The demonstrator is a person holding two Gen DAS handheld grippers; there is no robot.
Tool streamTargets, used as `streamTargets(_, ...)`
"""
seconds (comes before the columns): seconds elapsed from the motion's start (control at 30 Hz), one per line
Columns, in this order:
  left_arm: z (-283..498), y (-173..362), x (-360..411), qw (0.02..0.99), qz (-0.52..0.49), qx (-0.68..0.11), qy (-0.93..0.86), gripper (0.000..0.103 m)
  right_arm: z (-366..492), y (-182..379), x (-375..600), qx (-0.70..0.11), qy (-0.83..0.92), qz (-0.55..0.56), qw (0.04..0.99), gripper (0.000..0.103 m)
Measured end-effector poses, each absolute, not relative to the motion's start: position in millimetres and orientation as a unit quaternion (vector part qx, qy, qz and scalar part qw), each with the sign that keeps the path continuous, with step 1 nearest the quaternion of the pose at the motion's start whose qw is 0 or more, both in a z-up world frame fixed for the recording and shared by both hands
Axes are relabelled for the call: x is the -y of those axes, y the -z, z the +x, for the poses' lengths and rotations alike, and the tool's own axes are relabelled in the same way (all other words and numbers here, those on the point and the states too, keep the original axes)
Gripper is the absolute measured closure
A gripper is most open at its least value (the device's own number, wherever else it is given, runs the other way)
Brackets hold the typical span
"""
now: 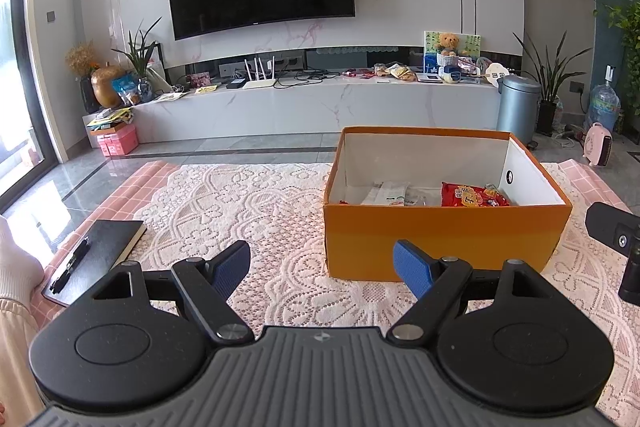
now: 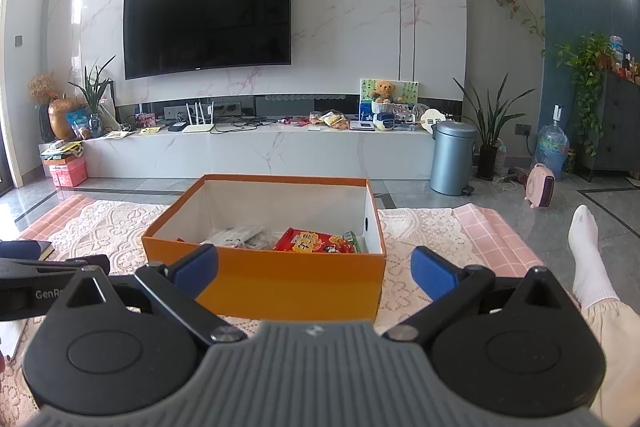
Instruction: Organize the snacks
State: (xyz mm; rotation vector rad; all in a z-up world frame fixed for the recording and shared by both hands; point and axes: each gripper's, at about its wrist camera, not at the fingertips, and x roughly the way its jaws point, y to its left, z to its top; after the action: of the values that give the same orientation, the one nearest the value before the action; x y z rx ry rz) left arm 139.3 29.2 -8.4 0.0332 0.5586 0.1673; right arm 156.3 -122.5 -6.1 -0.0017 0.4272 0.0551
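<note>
Left wrist view shows my left tool (image 1: 322, 265) with its blue pads spread wide and nothing between them, hovering above the lace cloth (image 1: 240, 203) that covers the worktop. Ahead and a little to the right stands an orange box (image 1: 444, 227) with a white inside, open at the top. In it lie the snacks — a red packet (image 1: 472, 195) toward the right side and a white packet (image 1: 390, 193) toward the middle; smaller wrappers near them are too small for me to tell apart. A black notebook (image 1: 108, 247) rests on the cloth at the left with a pen (image 1: 72, 263) lying on its cover. The edge of the other tool pokes in at the far right.

From the right wrist, my right tool (image 2: 314, 273) is likewise released, pads well apart and gripping nothing, held just in front of the same box (image 2: 280, 279). The red packet (image 2: 312, 241) sits near the box's near wall, the white one (image 2: 234, 237) to its left. A leg in a white sock (image 2: 588, 259) stretches out on the right, beside the pink checked mat (image 2: 496, 231).
</note>
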Motion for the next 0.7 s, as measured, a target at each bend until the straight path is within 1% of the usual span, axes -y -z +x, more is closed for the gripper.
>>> streamTargets(0.7, 135.0, 8.3, -28.2, 0.958, 0.015, -0.272, -0.088, 0.008, 155.5, 9.1, 117.2, -0.227, -0.035, -0.011, 0.973, 0.004)
